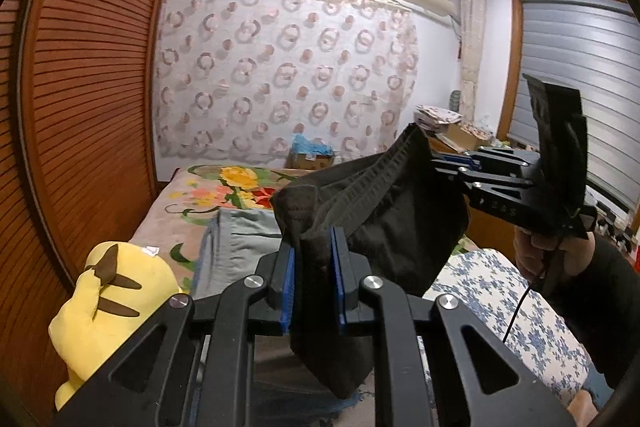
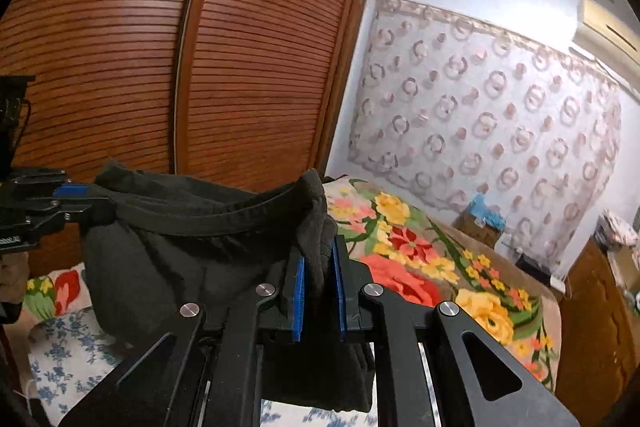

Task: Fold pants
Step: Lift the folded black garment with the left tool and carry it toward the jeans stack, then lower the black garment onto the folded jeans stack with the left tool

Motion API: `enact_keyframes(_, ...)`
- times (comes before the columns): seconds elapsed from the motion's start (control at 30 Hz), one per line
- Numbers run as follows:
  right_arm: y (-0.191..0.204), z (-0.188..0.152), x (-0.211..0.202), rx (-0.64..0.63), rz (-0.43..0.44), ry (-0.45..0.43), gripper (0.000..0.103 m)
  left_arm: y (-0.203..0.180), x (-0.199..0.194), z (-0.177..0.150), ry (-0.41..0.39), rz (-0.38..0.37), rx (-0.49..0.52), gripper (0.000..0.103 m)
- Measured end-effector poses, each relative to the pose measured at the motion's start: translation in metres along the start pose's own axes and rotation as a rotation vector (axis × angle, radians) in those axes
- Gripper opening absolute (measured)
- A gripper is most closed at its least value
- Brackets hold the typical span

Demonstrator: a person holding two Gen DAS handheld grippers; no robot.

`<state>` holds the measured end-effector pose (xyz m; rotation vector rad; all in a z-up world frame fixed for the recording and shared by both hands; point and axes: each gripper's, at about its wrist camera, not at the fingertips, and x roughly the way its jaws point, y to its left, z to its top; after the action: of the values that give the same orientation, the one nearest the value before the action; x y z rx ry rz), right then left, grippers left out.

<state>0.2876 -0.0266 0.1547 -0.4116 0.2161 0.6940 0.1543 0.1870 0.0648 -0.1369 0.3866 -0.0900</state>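
Dark pants (image 1: 384,219) hang in the air above the bed, held by the waistband at both ends. My left gripper (image 1: 314,251) is shut on one bunched end of the waistband, its blue pads pressing the cloth. My right gripper (image 1: 434,161) shows at the right of the left wrist view, shut on the other end, with a hand (image 1: 536,255) on its handle. In the right wrist view my right gripper (image 2: 320,267) pinches the dark pants (image 2: 188,251), and my left gripper (image 2: 86,197) holds the far end at the left. The waistband sags between them.
A bed (image 2: 472,267) with a flowered blanket lies below. Light blue folded cloth (image 1: 240,239) and a yellow plush toy (image 1: 108,303) lie on it. A blue-flowered sheet (image 1: 500,299) covers the near part. Slatted wooden wardrobe doors (image 2: 248,47) stand alongside. Cardboard boxes (image 1: 312,159) sit beyond.
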Motion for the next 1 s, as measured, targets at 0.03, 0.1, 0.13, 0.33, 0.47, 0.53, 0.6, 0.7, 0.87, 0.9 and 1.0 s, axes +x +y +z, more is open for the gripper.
enact_keyframes(0.03,-0.002,0.000,0.005,-0.010,0.008,-0.001,0.012,0.003,0.000,-0.001,-0.003,0.006,-0.008,0.017)
enact_keyframes(0.1,-0.002,0.002,0.015,-0.031,0.020,-0.003,0.012,0.009,0.001,-0.004,-0.007,0.025,-0.025,0.017)
enact_keyframes(0.13,-0.002,0.004,0.022,-0.043,0.026,-0.003,0.012,0.011,0.000,-0.006,-0.006,0.035,-0.032,0.017)
enact_keyframes(0.33,0.002,0.012,0.065,-0.099,0.046,0.023,0.012,0.029,0.007,-0.020,0.010,0.079,-0.091,0.017)
enact_keyframes(0.47,0.005,0.015,0.086,-0.115,0.071,0.038,0.012,0.035,0.008,-0.030,0.028,0.091,-0.126,0.017)
enact_keyframes(0.53,0.005,0.015,0.090,-0.112,0.088,0.039,0.012,0.036,0.007,-0.035,0.042,0.093,-0.138,0.017)
enact_keyframes(0.6,0.005,0.016,0.096,-0.097,0.097,0.038,0.012,0.033,0.005,-0.038,0.037,0.104,-0.132,0.017)
enact_keyframes(0.7,0.005,0.017,0.104,-0.077,0.112,0.041,0.012,0.034,0.009,-0.042,0.049,0.119,-0.138,0.017)
enact_keyframes(0.87,0.003,0.016,0.111,-0.041,0.132,0.051,0.012,0.042,0.012,-0.046,0.059,0.144,-0.167,0.017)
enact_keyframes(0.9,0.000,0.016,0.110,-0.019,0.140,0.052,0.016,0.043,0.011,-0.048,0.061,0.146,-0.171,0.017)
enact_keyframes(1.0,-0.011,0.016,0.105,0.044,0.140,0.036,0.029,0.042,0.013,-0.050,0.072,0.145,-0.165,0.017)
